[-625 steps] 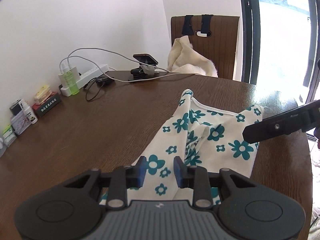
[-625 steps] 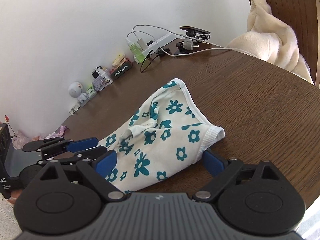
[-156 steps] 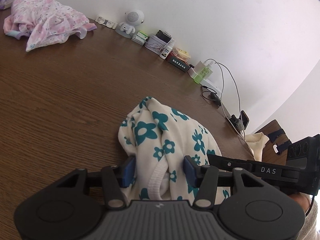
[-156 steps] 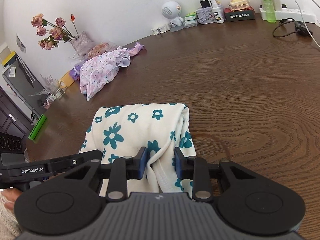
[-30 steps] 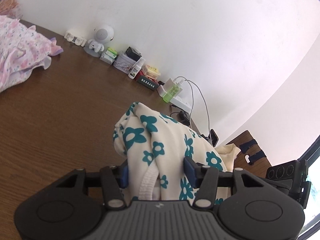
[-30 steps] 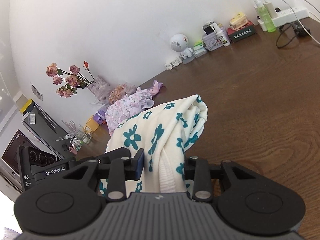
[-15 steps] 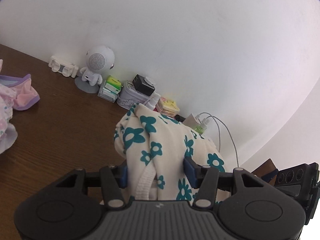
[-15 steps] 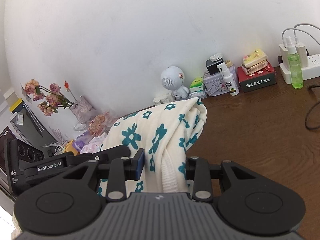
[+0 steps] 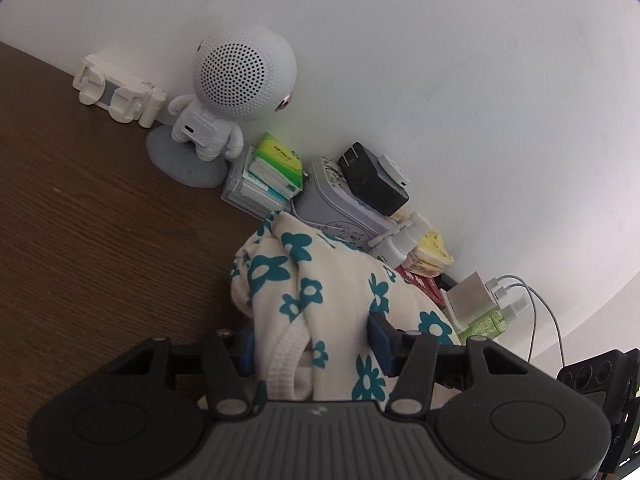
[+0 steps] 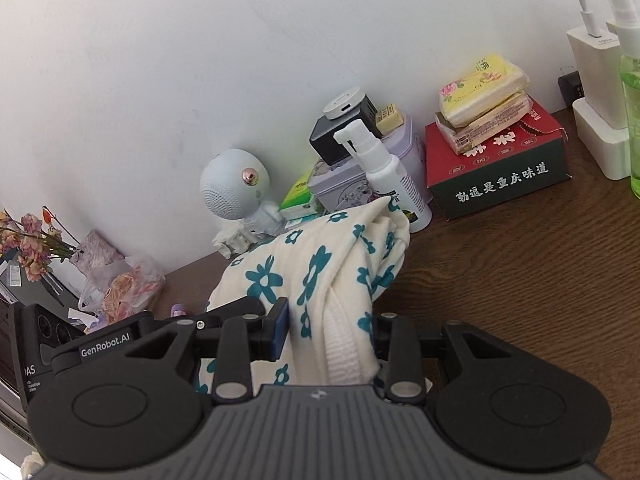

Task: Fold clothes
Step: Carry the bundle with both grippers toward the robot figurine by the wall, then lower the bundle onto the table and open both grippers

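a: what's changed in the last second?

b: both cameras have closed in on the wall edge of the table [image 9: 100,240]. a second ago plenty of open wood showed beyond the floral garment [image 9: 320,292]; now the astronaut speaker [image 9: 236,92] and the spray bottle [image 10: 384,168] fill the view.

a: and the claws?

b: left gripper [image 9: 312,340] and right gripper [image 10: 328,328] are each clamped on the garment, same as before. it hangs bunched between them, looking clear of the wood, just short of the clutter.

a: meaning for the fold?

b: i'd judge it's a folded bundle being carried toward the back edge, though where it's bound isn't shown.

a: the room?

b: dark wood table against a white wall; red box [image 10: 500,160], charger [image 9: 472,300], dried flowers [image 10: 32,248] toward the left corner.
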